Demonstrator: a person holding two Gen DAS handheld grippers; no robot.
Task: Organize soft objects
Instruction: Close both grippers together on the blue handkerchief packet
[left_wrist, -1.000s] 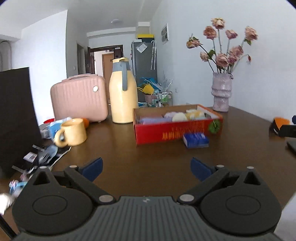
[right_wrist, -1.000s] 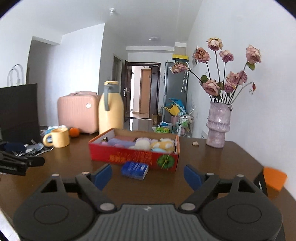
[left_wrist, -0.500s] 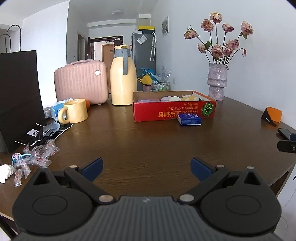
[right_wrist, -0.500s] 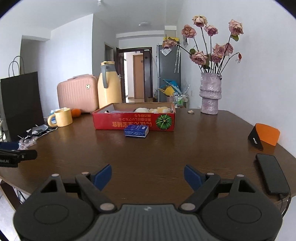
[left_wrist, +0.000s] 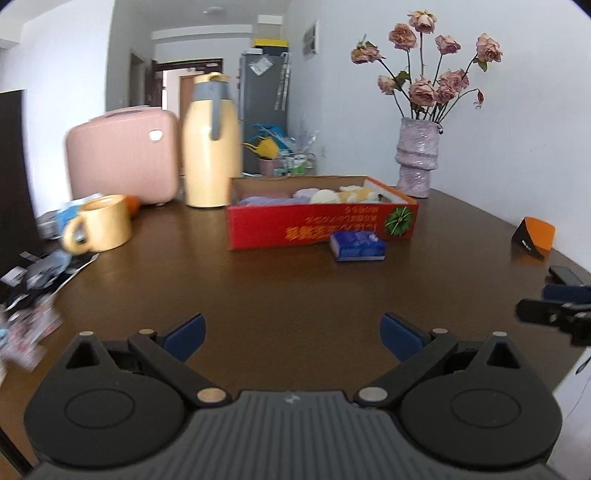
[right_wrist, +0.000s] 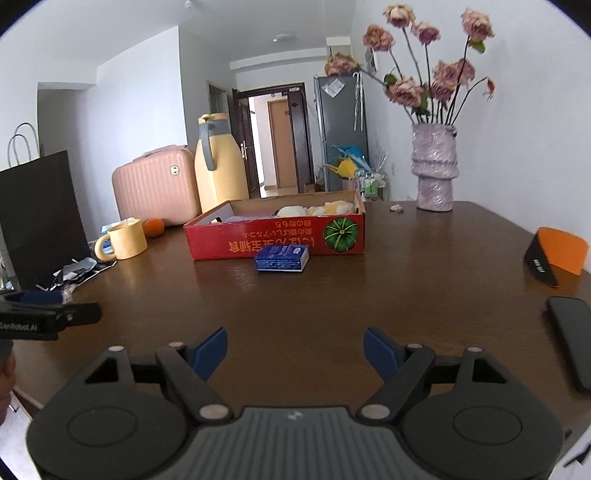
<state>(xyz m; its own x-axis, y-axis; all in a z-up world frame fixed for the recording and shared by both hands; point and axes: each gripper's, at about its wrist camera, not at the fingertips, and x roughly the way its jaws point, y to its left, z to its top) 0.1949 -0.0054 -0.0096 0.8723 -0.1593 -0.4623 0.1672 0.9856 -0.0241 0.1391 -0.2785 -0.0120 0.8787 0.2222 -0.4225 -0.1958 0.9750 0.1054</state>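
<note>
Two wide, empty hand-held grippers (left_wrist: 291, 334) (right_wrist: 295, 349); blue packet (right_wrist: 282, 258) touching red box (right_wrist: 275, 242).

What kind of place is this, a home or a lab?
Most likely a lived-in apartment, at the dining table. A fridge stands near the hallway door, and household things sit around: a vase of dried roses, a pink suitcase, a mug.

Box (right_wrist: 273, 242) red w/ yellow print & green striped pumpkin; pack (right_wrist: 282, 258) blue; toys (right_wrist: 314, 209) cream, yellow, lilac; mug (right_wrist: 123, 239) & flask (right_wrist: 219, 166) pale yellow; suitcase (right_wrist: 157, 190) pink; table (right_wrist: 332, 295) dark brown; fingers (right_wrist: 208, 352) blue.
</note>
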